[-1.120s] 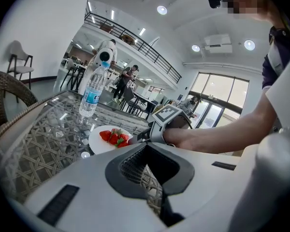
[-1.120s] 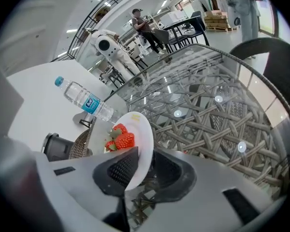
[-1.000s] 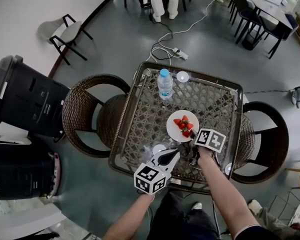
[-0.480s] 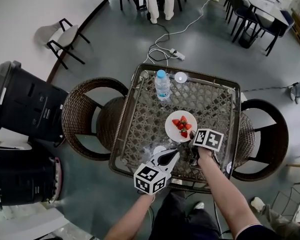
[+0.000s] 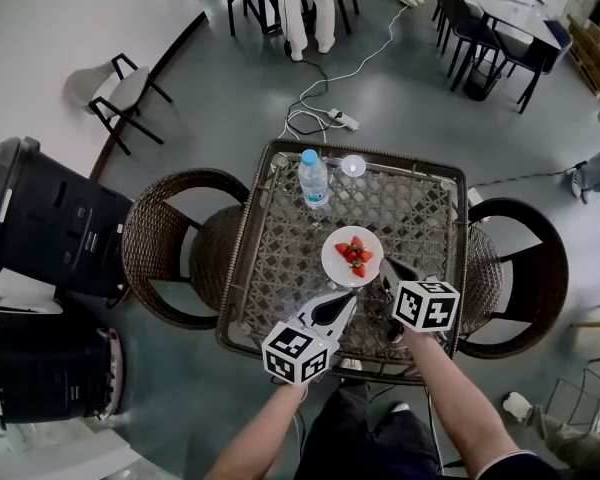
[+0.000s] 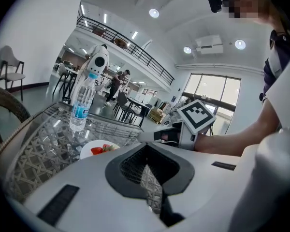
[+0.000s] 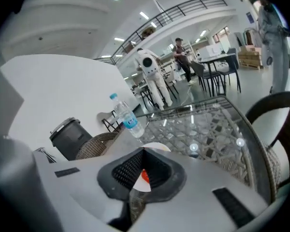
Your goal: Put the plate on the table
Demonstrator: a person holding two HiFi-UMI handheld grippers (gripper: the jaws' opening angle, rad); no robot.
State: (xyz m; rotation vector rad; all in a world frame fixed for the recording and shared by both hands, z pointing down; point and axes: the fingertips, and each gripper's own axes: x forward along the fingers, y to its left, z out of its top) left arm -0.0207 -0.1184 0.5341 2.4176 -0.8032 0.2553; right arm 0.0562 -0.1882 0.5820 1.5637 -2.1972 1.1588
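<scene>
My right gripper [image 5: 386, 264] pinches the plate [image 5: 346, 258] rim; left gripper [image 5: 348, 304] pressed together; keep strawberries level, seat plate flat on the table [image 5: 280, 238] before releasing

Water bottle [image 5: 313, 178] (upright, blue cap), wicker chairs [image 5: 170, 238] either side, black bins [image 5: 50, 218] left, floor power strip [image 5: 340, 120]

A white plate [image 5: 336, 265] bears red strawberries [image 5: 354, 254] on a brown lattice-woven table [image 5: 280, 258], near a clear bottle [image 5: 313, 180] with blue cap and label, dark brown wicker chairs [image 5: 165, 218], grey floor [image 5: 230, 88].
</scene>
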